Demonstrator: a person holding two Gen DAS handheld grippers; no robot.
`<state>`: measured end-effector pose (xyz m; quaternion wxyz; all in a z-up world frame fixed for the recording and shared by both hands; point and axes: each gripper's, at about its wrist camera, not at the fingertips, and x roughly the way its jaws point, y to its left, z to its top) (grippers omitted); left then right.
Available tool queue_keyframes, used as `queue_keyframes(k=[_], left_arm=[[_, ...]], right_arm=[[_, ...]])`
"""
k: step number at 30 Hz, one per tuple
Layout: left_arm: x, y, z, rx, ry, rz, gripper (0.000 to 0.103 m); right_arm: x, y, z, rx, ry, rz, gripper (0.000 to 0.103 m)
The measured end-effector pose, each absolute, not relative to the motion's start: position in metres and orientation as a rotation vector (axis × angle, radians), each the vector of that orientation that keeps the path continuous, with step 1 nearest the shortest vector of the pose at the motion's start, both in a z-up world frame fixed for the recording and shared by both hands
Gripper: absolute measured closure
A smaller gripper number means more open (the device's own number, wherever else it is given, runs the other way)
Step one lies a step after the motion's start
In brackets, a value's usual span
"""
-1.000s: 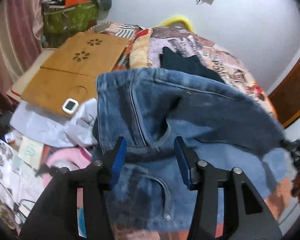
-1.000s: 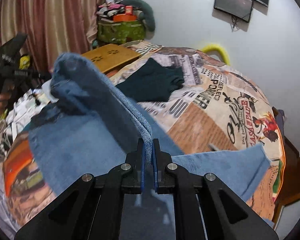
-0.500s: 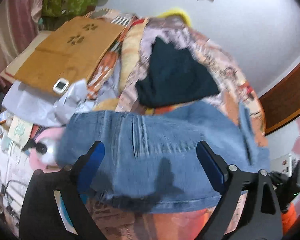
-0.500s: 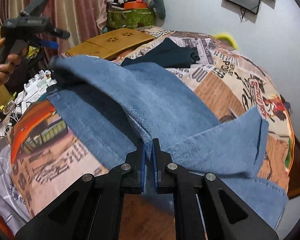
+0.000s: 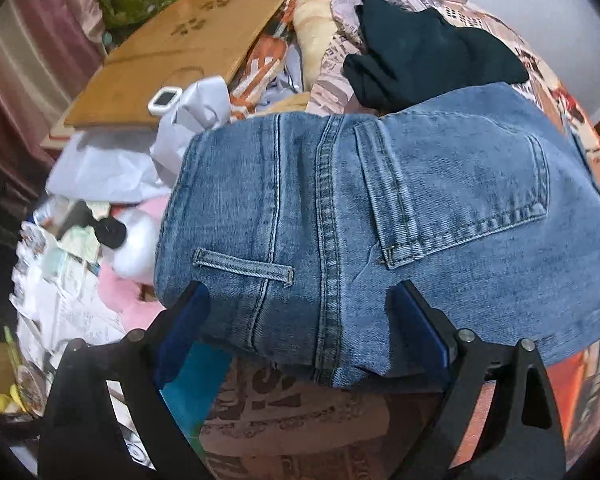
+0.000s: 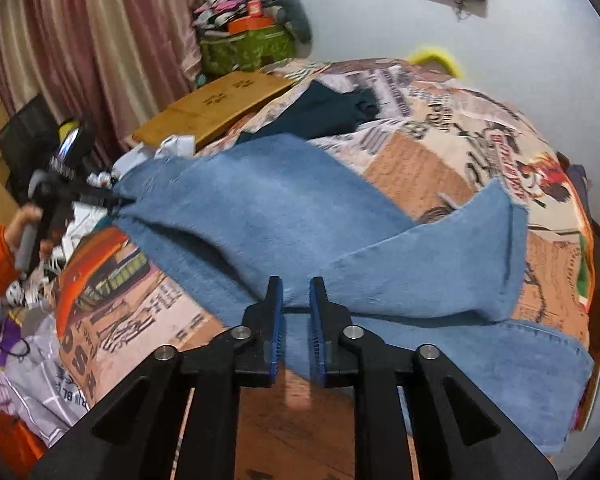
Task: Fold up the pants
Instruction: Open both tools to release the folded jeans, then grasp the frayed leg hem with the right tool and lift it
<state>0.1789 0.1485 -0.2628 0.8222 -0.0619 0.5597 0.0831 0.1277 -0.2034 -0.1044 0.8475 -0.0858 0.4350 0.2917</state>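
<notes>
Since the fold is nearly down, these lines run from the biggest thing to the smallest.

Bed: the printed bedspread (image 6: 440,160) carries everything and spreads ahead of and beneath both tools.

Pants: the blue jeans (image 5: 380,208) lie across the bed, seat end under and ahead of the left tool, legs running to the right tool; in the right wrist view one leg is doubled back over the rest and its hem (image 6: 508,248) stands up, right of and beyond that tool.

Other clothing: a dark garment (image 5: 420,56) lies beyond the jeans, touching or overlapping their far edge.

Board: a wooden board (image 5: 172,60) sits well beyond the left tool, on its left.

Left tool (image 5: 300,320): jaws wide, straddling the waistband edge, pads clear of the cloth, holding nothing.

Right tool (image 6: 296,312): narrow gap, jaws opening, denim fold between the pads but apparently no longer pinched.

Step, as I judge it: releasing the laid-over fold.

Doing it well: open fully before lifting away, so the pads do not drag the fold; then flatten the raised hem and square the edges before the next fold.

Risk: cloth snagging on a pad and pulling askew.
</notes>
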Motion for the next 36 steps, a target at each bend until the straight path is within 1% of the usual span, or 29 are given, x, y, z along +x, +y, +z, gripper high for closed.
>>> queue_keyframes(k=[1, 2, 6, 7, 9, 15, 19, 25, 33, 35, 36], left_arm=[[0.180, 0.146, -0.260, -0.102, 1.187, 0.182, 0.010], [0.181, 0.143, -0.256, -0.068, 1.181, 0.187, 0.010], [0.192, 0.131, -0.234, 0.011, 1.119, 0.183, 0.010], [0.195, 0.129, -0.227, 0.026, 1.097, 0.183, 0.010], [0.204, 0.121, -0.211, 0.051, 1.044, 0.180, 0.010], [0.239, 0.103, -0.179, 0.057, 0.946, 0.144, 0.009], [0.267, 0.089, -0.175, 0.053, 0.928, 0.110, 0.007], [0.296, 0.069, -0.190, 0.034, 0.958, 0.062, 0.007], [0.315, 0.051, -0.217, 0.072, 1.013, 0.043, 0.007], [0.316, 0.047, -0.219, 0.087, 1.017, 0.042, 0.007], [0.316, 0.044, -0.220, 0.097, 1.017, 0.042, 0.007]], right_arm=[[0.133, -0.210, -0.101, -0.170, 0.905, 0.586, 0.079], [0.138, -0.215, -0.099, -0.164, 0.898, 0.564, 0.076], [0.172, -0.236, -0.098, -0.114, 0.888, 0.479, 0.061], [0.185, -0.243, -0.099, -0.098, 0.886, 0.455, 0.058], [0.208, -0.252, -0.105, -0.075, 0.893, 0.413, 0.057], [0.274, -0.272, -0.125, -0.005, 0.942, 0.334, 0.057], [0.321, -0.283, -0.149, 0.036, 0.988, 0.276, 0.057], [0.384, -0.299, -0.187, 0.079, 1.045, 0.199, 0.057], [0.438, -0.302, -0.225, 0.111, 1.114, 0.134, 0.057], [0.440, -0.306, -0.230, 0.173, 1.102, 0.139, 0.063], [0.440, -0.309, -0.230, 0.200, 1.100, 0.139, 0.075]])
